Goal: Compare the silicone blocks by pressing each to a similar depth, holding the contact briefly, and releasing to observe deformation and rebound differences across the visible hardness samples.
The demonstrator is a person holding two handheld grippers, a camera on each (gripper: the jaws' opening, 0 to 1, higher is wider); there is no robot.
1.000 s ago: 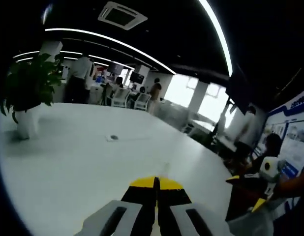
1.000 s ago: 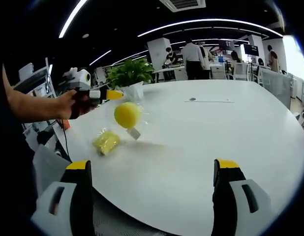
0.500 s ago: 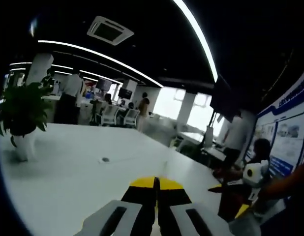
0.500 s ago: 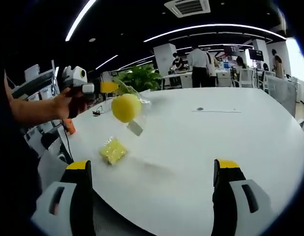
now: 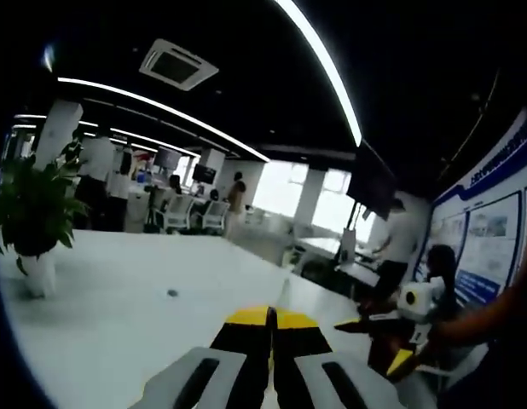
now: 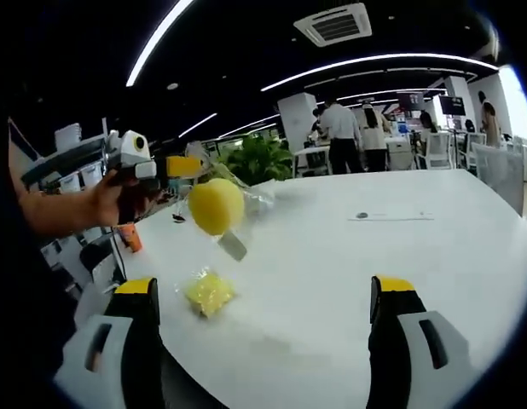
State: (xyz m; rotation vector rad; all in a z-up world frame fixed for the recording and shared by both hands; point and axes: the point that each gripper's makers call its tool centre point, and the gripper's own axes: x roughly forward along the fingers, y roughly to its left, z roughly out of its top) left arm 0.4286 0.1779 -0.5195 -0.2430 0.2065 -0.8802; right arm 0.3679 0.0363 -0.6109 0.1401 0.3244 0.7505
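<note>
Pressing has not begun: the left gripper, jaws clamped on a bagged yellow ball, holds it above the bench. Right gripper jaws stand wide apart, near a yellow block below the ball. Next, I judge, the ball must come down onto the bench.

bagged ball above block

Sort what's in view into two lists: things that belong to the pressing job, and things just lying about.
Job:
- yellow ball in clear bag, hanging from the shut left gripper
- yellow block in bag, lying on the white table
- right gripper, open

Lying about:
- potted plant
- office chairs
</note>
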